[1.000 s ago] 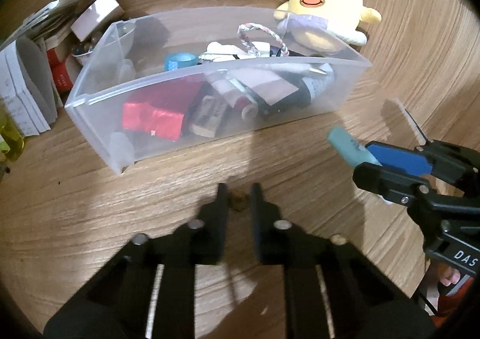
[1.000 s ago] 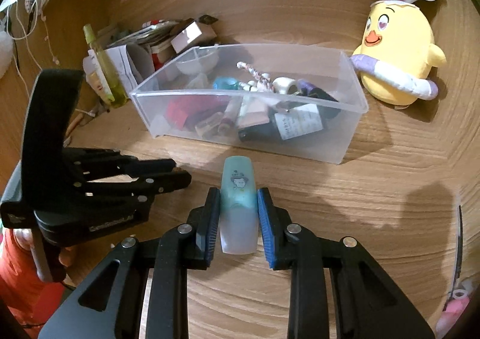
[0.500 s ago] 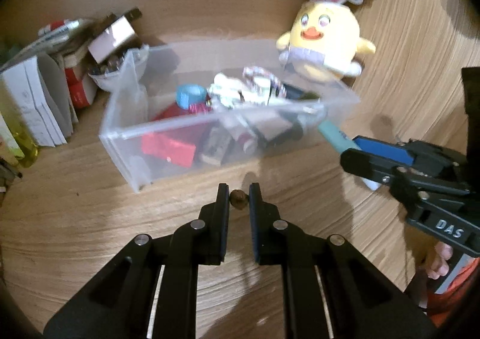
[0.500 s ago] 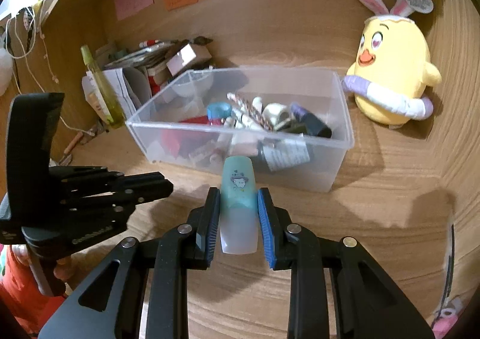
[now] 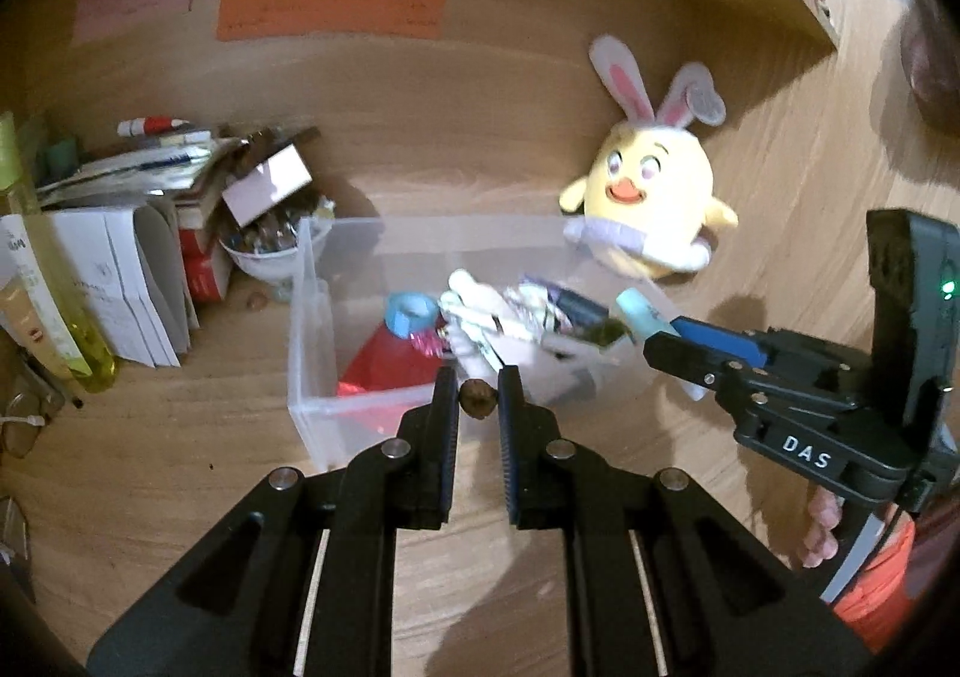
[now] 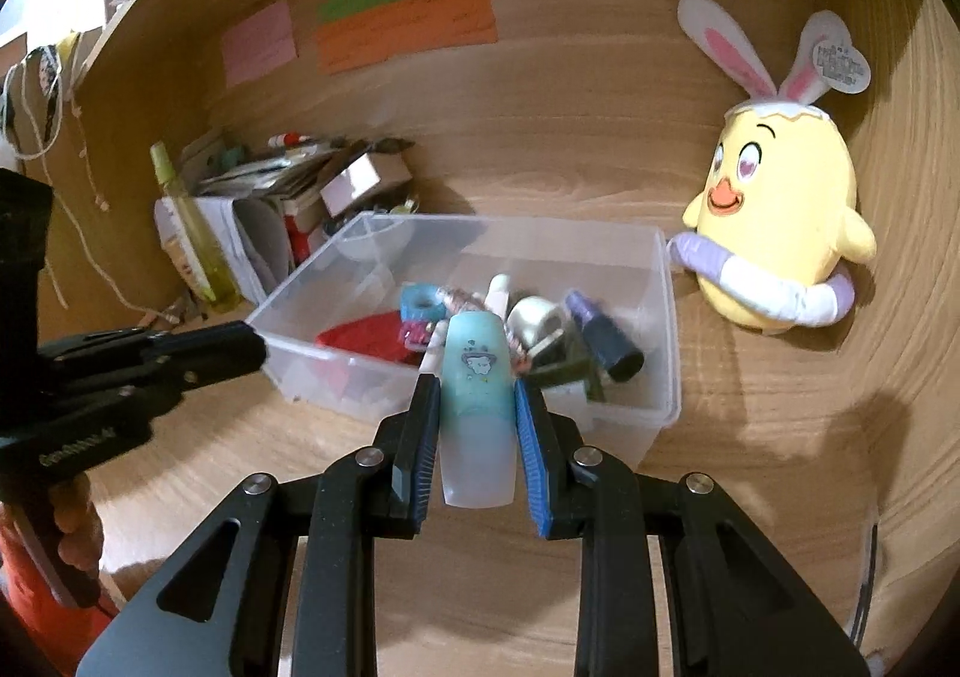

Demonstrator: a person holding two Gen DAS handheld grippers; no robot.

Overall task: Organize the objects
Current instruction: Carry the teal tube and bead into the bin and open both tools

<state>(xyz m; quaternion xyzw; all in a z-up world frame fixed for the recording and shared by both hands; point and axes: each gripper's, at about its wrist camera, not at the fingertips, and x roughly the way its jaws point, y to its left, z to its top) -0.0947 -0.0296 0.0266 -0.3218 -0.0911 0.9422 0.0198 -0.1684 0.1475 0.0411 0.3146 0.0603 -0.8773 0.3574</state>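
Observation:
A clear plastic bin (image 5: pixel 309 377) (image 6: pixel 666 353) holds several small items on the wooden desk. My left gripper (image 5: pixel 477 401) is shut on a small brown nut-like object (image 5: pixel 477 400), held above the bin's near rim. My right gripper (image 6: pixel 477 401) is shut on a pale teal tube with a cartoon print (image 6: pixel 477 377), raised over the bin's near edge. In the left wrist view the right gripper (image 5: pixel 666 338) shows at the right with the teal tube (image 5: pixel 639 311) over the bin's right end.
A yellow chick plush with bunny ears (image 5: pixel 651 203) (image 6: pixel 780 233) stands right of the bin. Papers, boxes and a white bowl (image 5: pixel 264 251) pile at the left with a yellow-green bottle (image 5: pixel 54 281). Coloured notes (image 6: pixel 402 26) hang on the back wall.
Both grippers rose and moved forward toward the bin, each keeping its object. The bin's contents now lie right below the fingertips.

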